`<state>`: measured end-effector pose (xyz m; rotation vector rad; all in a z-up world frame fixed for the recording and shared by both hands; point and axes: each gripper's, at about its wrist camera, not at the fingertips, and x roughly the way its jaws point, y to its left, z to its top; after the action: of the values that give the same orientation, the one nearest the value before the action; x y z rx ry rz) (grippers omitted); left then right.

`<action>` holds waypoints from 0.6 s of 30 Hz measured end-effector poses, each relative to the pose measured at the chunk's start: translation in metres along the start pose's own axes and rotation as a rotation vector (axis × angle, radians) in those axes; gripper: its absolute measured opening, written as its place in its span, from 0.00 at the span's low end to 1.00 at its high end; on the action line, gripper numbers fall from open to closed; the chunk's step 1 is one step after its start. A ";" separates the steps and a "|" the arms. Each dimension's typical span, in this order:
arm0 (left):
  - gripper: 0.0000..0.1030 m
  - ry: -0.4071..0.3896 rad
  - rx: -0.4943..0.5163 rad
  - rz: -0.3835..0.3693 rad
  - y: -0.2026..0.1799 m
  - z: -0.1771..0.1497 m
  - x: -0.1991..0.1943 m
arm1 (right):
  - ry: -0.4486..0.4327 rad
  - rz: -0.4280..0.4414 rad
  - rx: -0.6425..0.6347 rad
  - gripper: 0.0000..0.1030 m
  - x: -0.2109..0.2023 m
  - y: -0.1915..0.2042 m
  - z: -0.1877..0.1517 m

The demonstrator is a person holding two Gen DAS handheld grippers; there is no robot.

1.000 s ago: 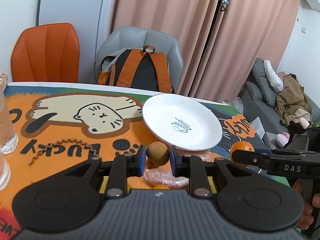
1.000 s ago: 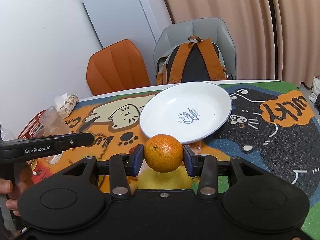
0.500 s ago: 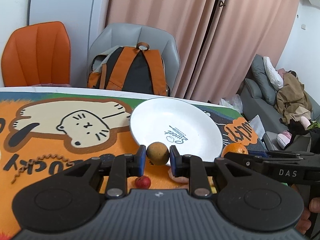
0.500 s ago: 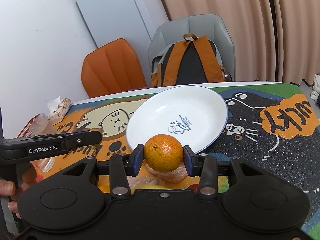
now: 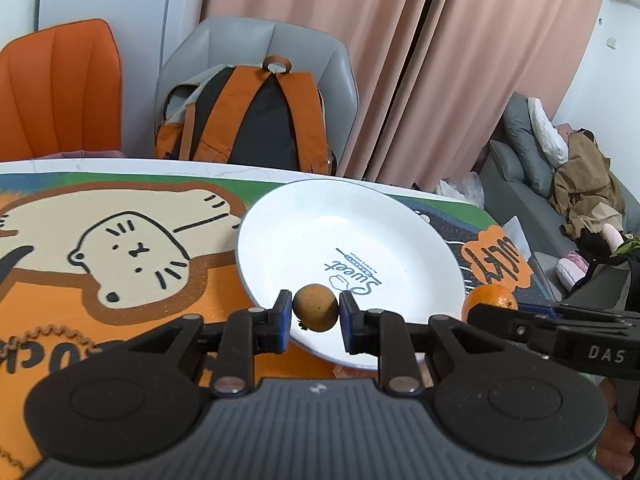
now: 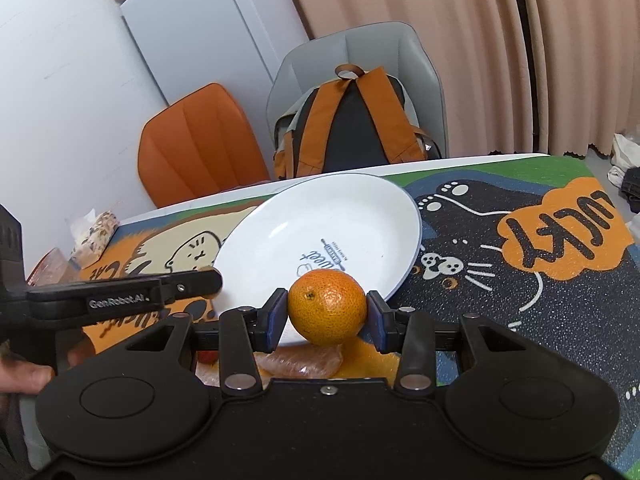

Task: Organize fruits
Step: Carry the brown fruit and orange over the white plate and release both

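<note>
Both fruits are in mid-carry to the white plate (image 5: 400, 216) on the cat-print surface (image 6: 560, 300). The left gripper (image 5: 315, 314) has its fingers clamped on a small brown fruit (image 5: 315, 307) above the plate's near rim; the right gripper (image 6: 326, 316) pinches an orange (image 6: 326, 307) just short of that rim. By my reading, the next move calls for lowering each fruit onto the plate before opening, spaced so they don't knock together or roll off.

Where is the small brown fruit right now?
The small brown fruit sits clamped in the left gripper, over the near rim of the white plate.
</note>
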<state>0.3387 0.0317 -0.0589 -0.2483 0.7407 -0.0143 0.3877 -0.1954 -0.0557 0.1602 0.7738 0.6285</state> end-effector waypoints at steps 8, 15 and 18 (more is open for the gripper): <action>0.22 0.034 -0.012 -0.008 0.001 0.002 0.024 | 0.007 -0.010 0.014 0.39 0.016 -0.004 0.005; 0.25 0.063 -0.012 0.015 -0.001 0.002 0.034 | 0.020 -0.003 0.007 0.39 0.028 0.000 0.005; 0.26 0.059 -0.024 0.020 0.001 0.002 0.028 | 0.025 0.001 0.004 0.39 0.030 0.002 0.004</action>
<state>0.3607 0.0305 -0.0765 -0.2645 0.8022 0.0060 0.4064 -0.1753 -0.0701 0.1570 0.7995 0.6310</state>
